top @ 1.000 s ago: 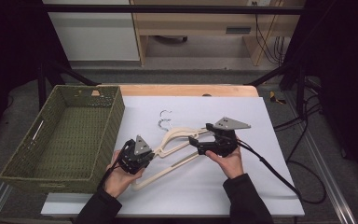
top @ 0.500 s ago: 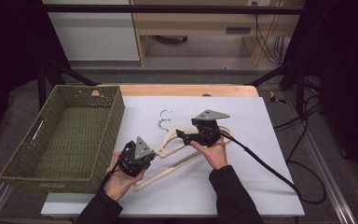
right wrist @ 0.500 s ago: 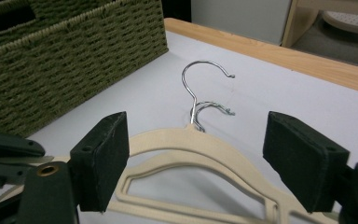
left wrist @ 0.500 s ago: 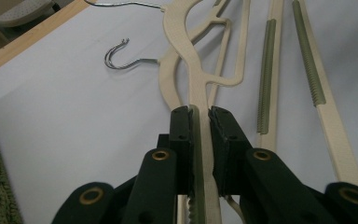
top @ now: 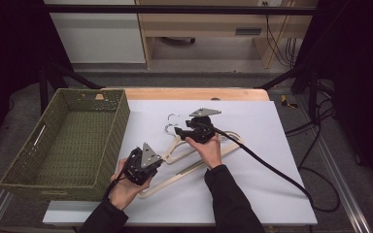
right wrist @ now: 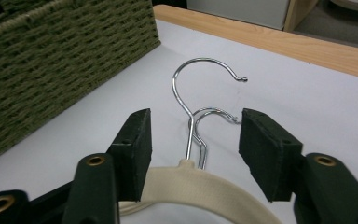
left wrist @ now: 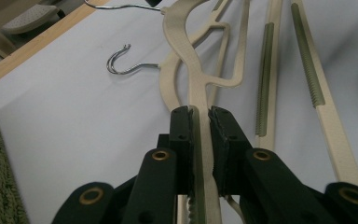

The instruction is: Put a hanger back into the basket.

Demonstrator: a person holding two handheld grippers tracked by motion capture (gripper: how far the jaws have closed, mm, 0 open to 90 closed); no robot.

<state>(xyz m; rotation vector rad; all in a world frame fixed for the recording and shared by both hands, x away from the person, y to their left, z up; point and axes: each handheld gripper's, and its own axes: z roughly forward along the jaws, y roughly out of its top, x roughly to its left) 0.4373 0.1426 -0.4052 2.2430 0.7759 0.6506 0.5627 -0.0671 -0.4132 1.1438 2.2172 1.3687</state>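
We record two cream hangers [top: 201, 154] lying overlapped on the white table cover [top: 272, 194], to the right of the green woven basket [top: 68, 141], with their metal hooks [top: 171, 121] pointing toward the far side of the table. In the high view the left gripper [top: 141, 167] sits at the near-left end of the hangers, held in the person's left hand [top: 124, 187]. In the left gripper view its jaws are closed tight on one cream hanger arm [left wrist: 200, 140], which runs straight between the pads and on toward the neck; a second hook [left wrist: 121, 63] lies on the cover beyond, and two ribbed bars [left wrist: 307, 84] run alongside at the right. The right gripper [top: 187, 132] is at the neck end of the hangers, held in the right hand [top: 208, 150], its cable [top: 272, 167] trailing off to the right across the cover. In the right gripper view its jaws stand wide apart on either side of the two wire hooks [right wrist: 193, 107], gripping nothing, with the cream shoulder [right wrist: 200, 186] of the top hanger low between them. We cannot tell whether the pads touch the hanger. The basket wall [right wrist: 51, 65] stands near, to that view's left.
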